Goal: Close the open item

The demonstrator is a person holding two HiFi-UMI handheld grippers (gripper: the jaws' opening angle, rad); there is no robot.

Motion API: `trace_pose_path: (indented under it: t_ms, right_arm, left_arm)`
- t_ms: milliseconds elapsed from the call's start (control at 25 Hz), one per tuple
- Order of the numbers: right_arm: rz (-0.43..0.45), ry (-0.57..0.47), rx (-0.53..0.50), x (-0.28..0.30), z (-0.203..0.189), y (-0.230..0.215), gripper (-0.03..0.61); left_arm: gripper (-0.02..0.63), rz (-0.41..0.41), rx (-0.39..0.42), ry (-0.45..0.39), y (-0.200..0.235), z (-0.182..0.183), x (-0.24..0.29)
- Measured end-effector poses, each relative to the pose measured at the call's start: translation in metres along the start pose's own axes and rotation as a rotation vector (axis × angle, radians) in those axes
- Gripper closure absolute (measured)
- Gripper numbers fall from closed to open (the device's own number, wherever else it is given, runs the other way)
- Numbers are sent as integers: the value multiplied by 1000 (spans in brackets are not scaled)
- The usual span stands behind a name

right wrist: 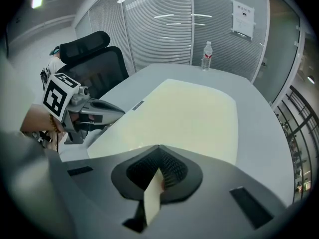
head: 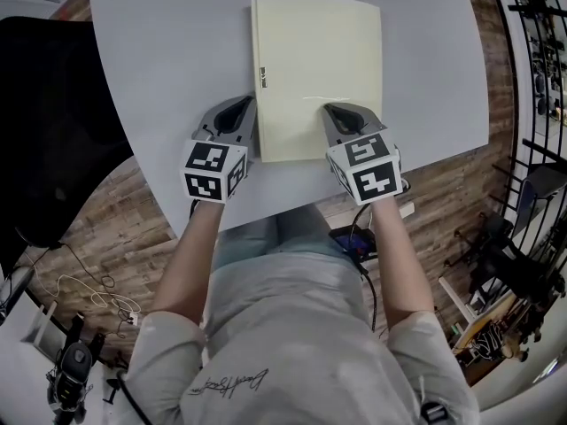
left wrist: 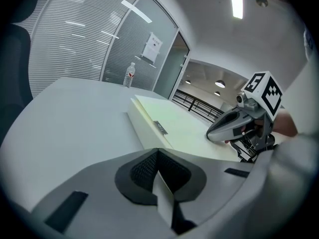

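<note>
A pale cream binder (head: 314,69) lies flat on the grey table (head: 168,60) with its cover down and its spine, which bears a small label (head: 261,76), to the left. My left gripper (head: 235,113) is shut and rests on the table right beside the spine's near corner, holding nothing. Over the binder's near right part, my right gripper (head: 345,118) is also shut and lies on or just above the cover. The left gripper view shows the binder (left wrist: 174,123) ahead, with the right gripper (left wrist: 234,126) on it. The right gripper view looks across the cover (right wrist: 184,113) toward the left gripper (right wrist: 99,108).
A black office chair (head: 44,104) stands left of the table. A water bottle (right wrist: 207,55) stands at the table's far end, near a glass wall with blinds. The table's front edge runs just under my wrists. A railing and equipment (head: 532,149) are at the right.
</note>
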State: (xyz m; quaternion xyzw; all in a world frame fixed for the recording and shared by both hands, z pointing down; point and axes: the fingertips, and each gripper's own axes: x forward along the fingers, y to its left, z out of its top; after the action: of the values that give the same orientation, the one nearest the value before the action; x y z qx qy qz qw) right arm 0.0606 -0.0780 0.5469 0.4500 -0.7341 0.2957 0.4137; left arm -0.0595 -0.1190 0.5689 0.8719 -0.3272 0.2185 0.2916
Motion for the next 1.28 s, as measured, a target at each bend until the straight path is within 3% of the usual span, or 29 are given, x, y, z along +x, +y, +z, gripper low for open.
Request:
trace_pose_path:
  t_ms: [240,720,1280]
  right_arm:
    - [-15,29,-18,6,-1,3,566]
    - [37,137,-67,14,0,9,566]
    - [78,178,-83,18,0,10,566]
  left_arm:
    - [605,-4,-3,-7,0,-1,-1]
    - [606,1,-2,-11,1,3,-1]
    - [606,2,0,-7,1,6,-1]
